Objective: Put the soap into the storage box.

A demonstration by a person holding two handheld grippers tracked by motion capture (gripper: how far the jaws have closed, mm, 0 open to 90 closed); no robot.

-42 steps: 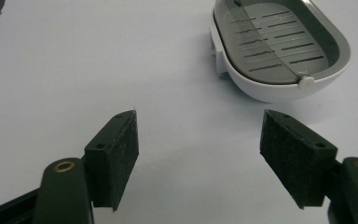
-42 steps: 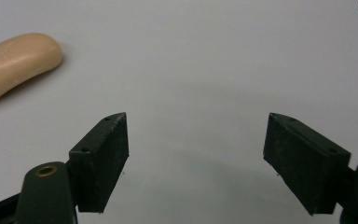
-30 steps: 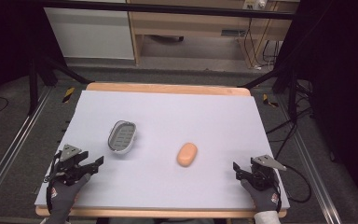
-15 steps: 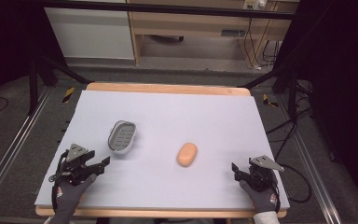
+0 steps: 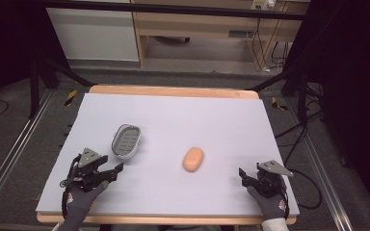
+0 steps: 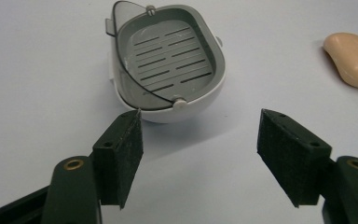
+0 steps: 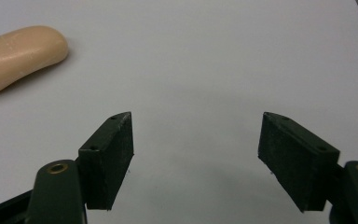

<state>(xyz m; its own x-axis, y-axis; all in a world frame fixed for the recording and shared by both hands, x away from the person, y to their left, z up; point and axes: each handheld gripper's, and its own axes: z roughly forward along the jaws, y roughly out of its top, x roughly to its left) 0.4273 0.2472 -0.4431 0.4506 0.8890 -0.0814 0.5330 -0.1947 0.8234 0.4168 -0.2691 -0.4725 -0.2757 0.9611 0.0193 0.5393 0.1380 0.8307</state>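
Surface: one pale lilac table top [image 5: 231,125] with a wooden edge, dark floor around it.
Soap dishes: one grey soap dish [image 5: 125,141] with a slotted insert and a clear lid hinged open, on the left half of the table top; in the left gripper view it sits just ahead of the left-hand jaw.
Soaps: one peach bar of soap [image 5: 193,159], lying flat near the middle, well apart from the soap dish.
Grippers: two, each held in a gloved hand at the near edge.
Left gripper [image 5: 116,171]: jaws spread wide, nothing between them; just short of the soap dish, not touching it.
Right gripper [image 5: 241,173]: jaws spread wide over bare table top; the soap lies ahead and to its left, apart from it.
Change, left gripper: it has moved forward and inward toward the soap dish since a second ago.
Change, right gripper: barely shifted.
Change, soap and soap dish: both lie where they were.
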